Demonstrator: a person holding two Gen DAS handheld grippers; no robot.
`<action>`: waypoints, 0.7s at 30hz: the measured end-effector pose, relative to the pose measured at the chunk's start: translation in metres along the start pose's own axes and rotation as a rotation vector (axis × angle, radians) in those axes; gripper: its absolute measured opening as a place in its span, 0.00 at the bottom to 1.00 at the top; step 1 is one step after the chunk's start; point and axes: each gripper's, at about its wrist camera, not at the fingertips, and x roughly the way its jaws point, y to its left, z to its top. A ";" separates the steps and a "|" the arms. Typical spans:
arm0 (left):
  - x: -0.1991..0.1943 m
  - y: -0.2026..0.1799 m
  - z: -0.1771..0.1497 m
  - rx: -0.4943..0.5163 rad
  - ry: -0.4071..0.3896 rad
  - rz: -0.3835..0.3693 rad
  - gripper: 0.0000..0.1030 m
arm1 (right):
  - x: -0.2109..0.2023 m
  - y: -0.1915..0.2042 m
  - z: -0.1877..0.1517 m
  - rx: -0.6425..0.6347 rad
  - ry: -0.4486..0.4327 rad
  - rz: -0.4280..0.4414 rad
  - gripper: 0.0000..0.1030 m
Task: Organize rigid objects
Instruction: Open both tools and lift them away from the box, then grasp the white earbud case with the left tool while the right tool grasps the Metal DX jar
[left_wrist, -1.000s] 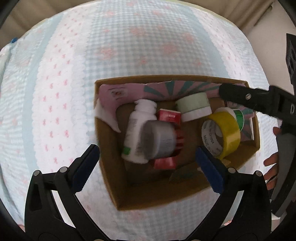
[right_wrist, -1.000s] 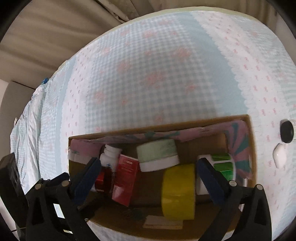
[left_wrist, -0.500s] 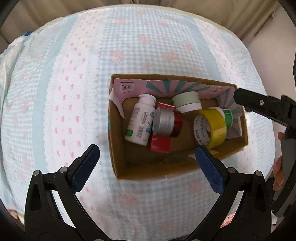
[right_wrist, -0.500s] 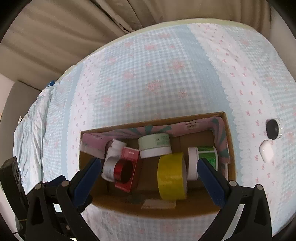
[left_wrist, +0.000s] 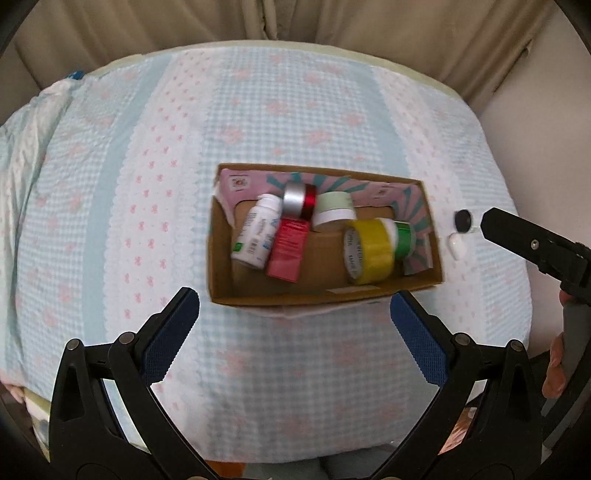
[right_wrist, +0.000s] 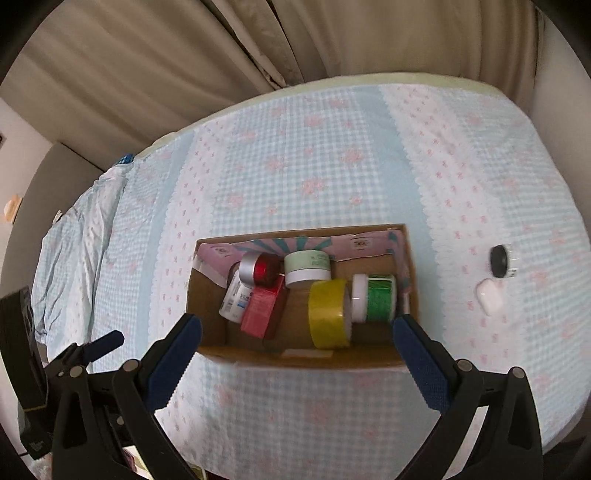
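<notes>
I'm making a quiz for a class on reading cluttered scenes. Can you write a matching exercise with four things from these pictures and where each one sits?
Things:
1. yellow tape roll
2. white bottle
3. black round object
4. red box

Places:
A. on the bedspread, outside the cardboard box
B. in the cardboard box, nearest its left end
C. in the cardboard box, next to the green roll
D. in the cardboard box, between the white bottle and the yellow tape roll

Pairs: 1-C, 2-B, 3-A, 4-D

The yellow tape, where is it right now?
The yellow tape stands on its edge inside the cardboard box, right of the middle, touching the green roll on its right, with the pale green jar just behind it.
</notes>
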 end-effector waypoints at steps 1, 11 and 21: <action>-0.004 -0.007 -0.001 0.002 -0.003 -0.009 1.00 | -0.009 -0.004 -0.001 -0.001 -0.010 0.000 1.00; -0.027 -0.092 -0.007 0.032 -0.052 -0.013 1.00 | -0.077 -0.075 0.004 0.001 -0.042 -0.106 1.00; -0.021 -0.195 -0.013 -0.090 -0.128 0.025 1.00 | -0.096 -0.200 0.036 -0.125 -0.051 -0.116 1.00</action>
